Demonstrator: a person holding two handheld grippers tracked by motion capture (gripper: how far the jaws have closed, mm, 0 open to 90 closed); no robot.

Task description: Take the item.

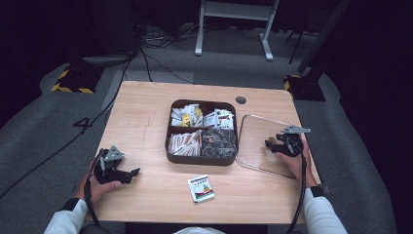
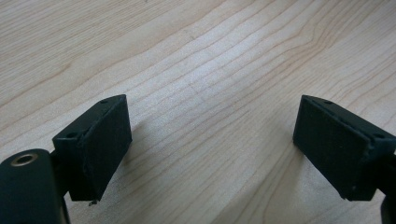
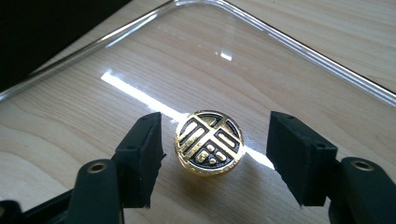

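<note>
A dark square box [image 1: 199, 159] with four compartments of sachets and sticks sits mid-table. Its clear lid [image 1: 254, 146] lies flat to the right of it. On the lid [image 3: 187, 60] stands a round gold and black knob [image 3: 209, 142]. My right gripper [image 3: 215, 136] is open, one jaw on each side of the knob with a gap at both sides. In the high view the right gripper [image 1: 269, 144] is over the lid's right part. My left gripper [image 1: 134, 173] rests open on the bare wood at front left, and the left gripper [image 2: 215, 112] has nothing between its jaws.
A small white packet [image 1: 201, 188] with red and green print lies alone near the table's front edge. A dark round cable port [image 1: 240, 100] sits at the back of the table. Dark floor and cables surround the table.
</note>
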